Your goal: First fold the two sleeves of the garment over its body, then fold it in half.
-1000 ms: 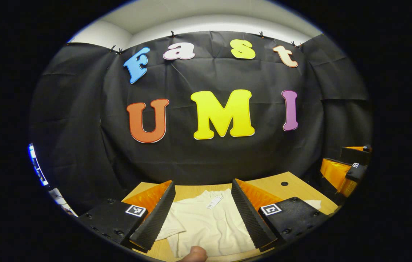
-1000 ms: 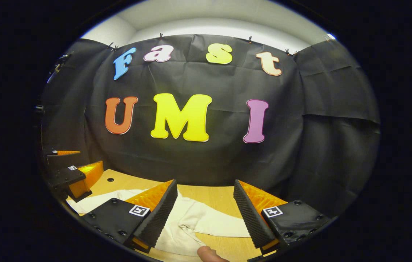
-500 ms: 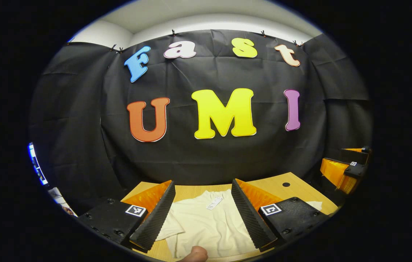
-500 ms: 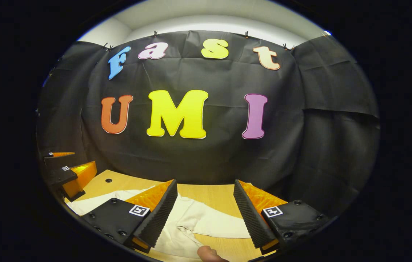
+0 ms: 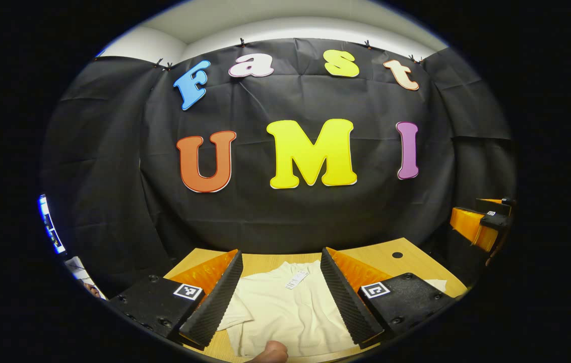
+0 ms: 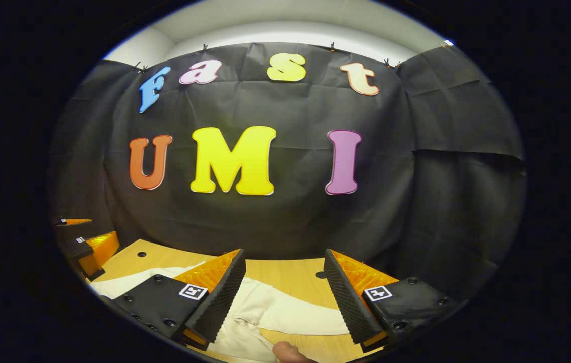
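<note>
A cream-white garment [image 5: 290, 310] lies flat on the wooden table [image 5: 406, 264], a small tag near its collar at the far edge. My left gripper [image 5: 282, 297] hangs open above the garment's body, nothing between its fingers. In the right gripper view the garment's sleeve [image 6: 295, 317] stretches out to the right over the table [image 6: 285, 275]. The right gripper [image 6: 285, 297] is open above that sleeve and holds nothing. The right gripper [image 5: 482, 227] appears far right in the left gripper view; the left gripper [image 6: 88, 247] sits far left in the right gripper view.
Black cloth closes off the back of the table. Round holes are cut in the tabletop [image 5: 397, 255] [image 6: 141, 254] [image 6: 319, 275]. A fingertip [image 5: 270, 351] shows at the bottom edge of the left gripper view, and another fingertip [image 6: 288, 350] in the right gripper view.
Both grippers have drifted slightly, the right one turning a little to the right, so a second table hole came into sight. Both stay open; the garment has not moved.
</note>
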The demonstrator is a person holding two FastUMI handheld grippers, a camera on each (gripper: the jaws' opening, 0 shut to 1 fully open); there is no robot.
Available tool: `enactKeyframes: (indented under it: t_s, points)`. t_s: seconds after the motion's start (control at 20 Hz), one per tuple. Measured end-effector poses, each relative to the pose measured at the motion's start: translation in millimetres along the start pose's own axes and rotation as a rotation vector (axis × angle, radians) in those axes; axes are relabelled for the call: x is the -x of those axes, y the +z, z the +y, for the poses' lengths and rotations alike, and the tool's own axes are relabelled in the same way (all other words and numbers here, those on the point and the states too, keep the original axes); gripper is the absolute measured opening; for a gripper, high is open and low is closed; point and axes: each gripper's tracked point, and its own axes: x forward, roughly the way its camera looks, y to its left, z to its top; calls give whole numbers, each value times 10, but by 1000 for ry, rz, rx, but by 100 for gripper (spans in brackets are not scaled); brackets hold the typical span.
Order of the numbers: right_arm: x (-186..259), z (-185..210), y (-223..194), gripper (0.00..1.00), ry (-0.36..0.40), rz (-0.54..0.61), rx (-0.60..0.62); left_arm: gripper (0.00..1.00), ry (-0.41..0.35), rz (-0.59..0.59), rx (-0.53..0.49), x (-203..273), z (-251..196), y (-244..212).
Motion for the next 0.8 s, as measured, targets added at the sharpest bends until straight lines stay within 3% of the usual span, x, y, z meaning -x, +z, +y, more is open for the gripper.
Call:
enactKeyframes:
  t_s: [0.15,0.35,0.6,0.8]
  points:
    - [-198,-391,-188,97,-34,29,-18,98,31,-2,3,3,-21,10]
    - [-466,-1027,-843,97,-110,128,-40,98,68,20,5,34,-137,-13]
    - [-674,-1651,-1927,97,-164,344,-2,98,120,24,-26,152,-288,-25]
    - [-735,-1950,-2733,97,-194,551,-67,98,191,48,-14,295,-302,-98]
